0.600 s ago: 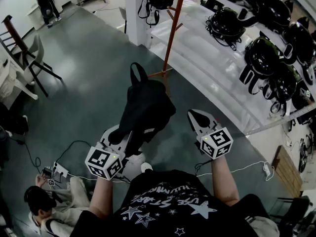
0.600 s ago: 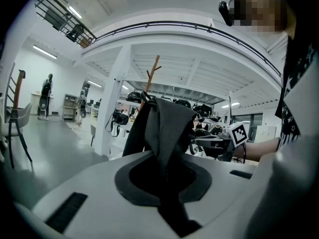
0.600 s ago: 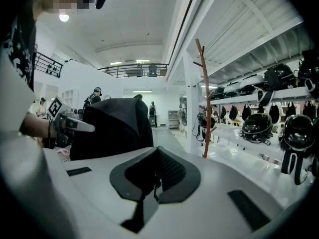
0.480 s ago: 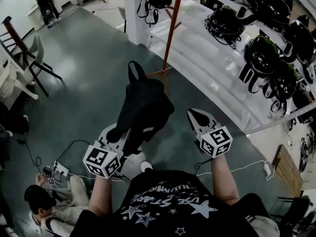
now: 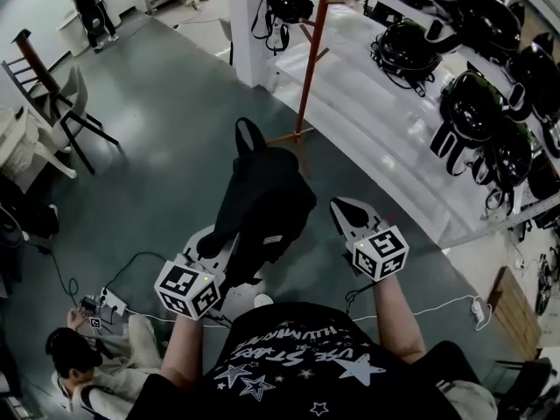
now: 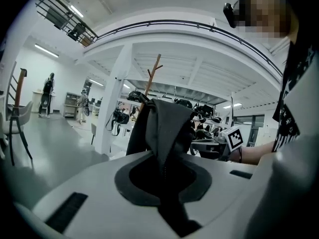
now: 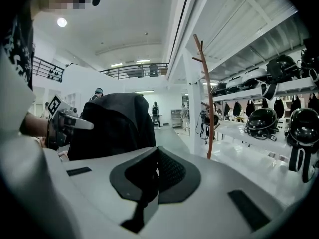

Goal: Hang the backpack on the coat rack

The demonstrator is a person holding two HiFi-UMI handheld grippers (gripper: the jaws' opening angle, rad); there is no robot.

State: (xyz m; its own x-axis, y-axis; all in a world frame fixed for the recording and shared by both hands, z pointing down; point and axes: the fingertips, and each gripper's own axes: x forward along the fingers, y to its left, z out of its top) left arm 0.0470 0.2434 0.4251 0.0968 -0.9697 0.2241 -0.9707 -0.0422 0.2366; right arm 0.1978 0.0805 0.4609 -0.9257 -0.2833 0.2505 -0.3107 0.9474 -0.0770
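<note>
Left claw (image 5: pixel 214 243): clenched on a fold of the black fabric backpack (image 5: pixel 262 199), which rides up off the floor in front of the operator. Its top loop points toward the foot of the rack.

Right claw (image 5: pixel 348 210): jaws together, nothing between them. It sits just right of the backpack and clear of it.

Ahead: the orange-red wooden coat rack (image 5: pixel 308 68) stands upright, with its base just beyond the loop. Its pegs show bare in the right gripper view.

Right of the rack: white shelving (image 5: pixel 376 103) loaded with black helmets (image 5: pixel 472 103) and dangling straps runs alongside, close to the pole on that flank.

Behind the rack: a white pillar (image 5: pixel 249 24). A black bag (image 5: pixel 284 7) hangs by it; whether from rack or pillar cannot be told.

Left side: the grey-green floor (image 5: pixel 166 147) lies open up to the folding chairs (image 5: pixel 61 103) at the far edge.

Lower left: a seated person (image 5: pixel 74 366) and black cables (image 5: pixel 131 261) occupy the floor near the operator's feet. A white cable (image 5: pixel 437 303) trails on the right.
</note>
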